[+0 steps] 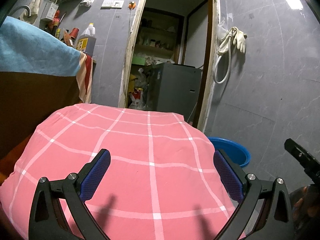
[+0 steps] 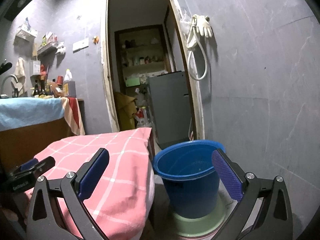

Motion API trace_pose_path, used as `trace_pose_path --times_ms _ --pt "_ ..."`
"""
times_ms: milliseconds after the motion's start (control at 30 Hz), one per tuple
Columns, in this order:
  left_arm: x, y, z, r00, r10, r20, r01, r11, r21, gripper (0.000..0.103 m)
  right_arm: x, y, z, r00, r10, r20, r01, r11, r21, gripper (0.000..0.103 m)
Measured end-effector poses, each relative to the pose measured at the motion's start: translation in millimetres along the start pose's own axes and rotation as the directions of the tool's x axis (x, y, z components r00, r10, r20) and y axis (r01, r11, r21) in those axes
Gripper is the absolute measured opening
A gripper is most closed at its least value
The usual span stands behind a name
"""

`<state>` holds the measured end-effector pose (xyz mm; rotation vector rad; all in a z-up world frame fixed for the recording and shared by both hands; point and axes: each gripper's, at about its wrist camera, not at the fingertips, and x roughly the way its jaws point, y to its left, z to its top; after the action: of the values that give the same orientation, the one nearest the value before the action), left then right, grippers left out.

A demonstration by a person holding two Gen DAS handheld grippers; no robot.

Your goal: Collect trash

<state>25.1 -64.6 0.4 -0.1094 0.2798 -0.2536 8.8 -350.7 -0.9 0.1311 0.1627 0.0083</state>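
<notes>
A pink checked cloth (image 1: pixel 130 140) covers a table just under my left gripper (image 1: pixel 162 154), which is open with nothing between its blue pads. The right wrist view has the same cloth (image 2: pixel 112 156) at the left. My right gripper (image 2: pixel 161 152) is open too, and its right finger stands in front of a blue bucket (image 2: pixel 186 170) on the floor beside the table. The bucket's rim (image 1: pixel 234 150) peeks past the table's right edge in the left wrist view. Each gripper shows at the edge of the other's view: the right one (image 1: pixel 300 160), the left one (image 2: pixel 34 166).
The bucket stands in a pale green basin (image 2: pixel 198 220). Behind the table a doorway holds a grey appliance (image 1: pixel 176 88) and bags. A counter with a blue towel (image 1: pixel 30 50) and bottles is at the left. Gloves and a hose (image 1: pixel 238 38) hang on the grey wall.
</notes>
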Motion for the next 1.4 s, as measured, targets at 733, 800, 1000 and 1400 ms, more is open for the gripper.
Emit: trace_pose_path --times_ms 733,800,1000,1400 --pt "-1.0 1.0 -2.1 1.0 0.002 -0.001 -0.002 1.0 0.002 0.101 8.4 4.4 -1.7 0.999 0.005 -0.048 -0.006 1.0 -0.022 0.103" --pt "-1.3 0.9 -2.2 1.0 0.002 -0.002 -0.002 1.0 0.002 0.101 8.3 4.5 -1.6 0.999 0.005 -0.048 -0.006 1.0 -0.022 0.103" --pt "-1.4 1.0 -2.1 1.0 0.002 -0.001 -0.002 1.0 0.002 0.101 8.3 4.5 -1.6 0.999 0.005 -0.048 -0.006 1.0 -0.022 0.103" --pt "-1.5 1.2 -2.1 1.0 0.002 -0.002 -0.002 1.0 0.002 0.101 8.4 4.5 -1.6 0.999 0.005 -0.048 -0.006 1.0 -0.022 0.103"
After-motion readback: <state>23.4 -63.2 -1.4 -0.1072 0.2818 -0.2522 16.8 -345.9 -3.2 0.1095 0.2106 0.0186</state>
